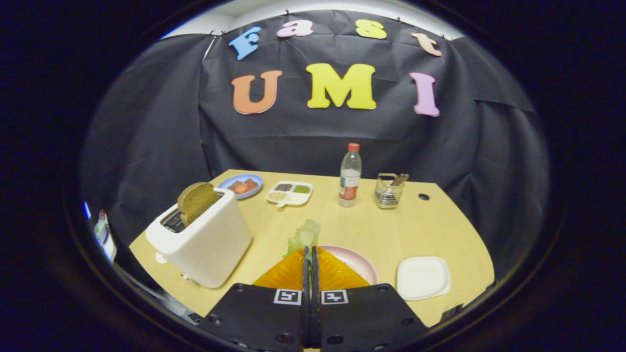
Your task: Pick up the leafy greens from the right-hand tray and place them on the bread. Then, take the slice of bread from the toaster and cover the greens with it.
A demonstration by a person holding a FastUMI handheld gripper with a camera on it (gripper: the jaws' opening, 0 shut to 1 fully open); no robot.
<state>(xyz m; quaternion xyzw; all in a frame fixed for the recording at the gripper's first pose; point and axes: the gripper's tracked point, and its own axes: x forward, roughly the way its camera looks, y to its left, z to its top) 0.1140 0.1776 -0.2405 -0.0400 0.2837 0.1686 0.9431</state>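
Pale green, crinkled leafy greens stand up just past the tips of the tongs, whose two fingers are drawn together with almost no gap; the base of the leaf appears pinched between them, so I judge the tongs are closed on it, though the exact contact is hard to make out. Directly under the fingers lies an orange, ridged triangular slice of bread resting on a round pink plate, with the leaf hanging over the slice's far point. The leaf's long axis runs straight on from the fingers, away from the holder.

To the right of the plate, the square white tray holds nothing now, which fits the greens having been lifted from it. What the coming move turns on is that the leaf is already over the bread rather than beside it: it looks to need only lowering and releasing, perhaps drawn back a little so it lies along the slice instead of overhanging the tip.

Left of the tongs and slightly beyond them, a white boxy toaster sits on the light wooden surface, with a brown slice of toast sticking up from its slot, untouched. That second step would mean swinging left.
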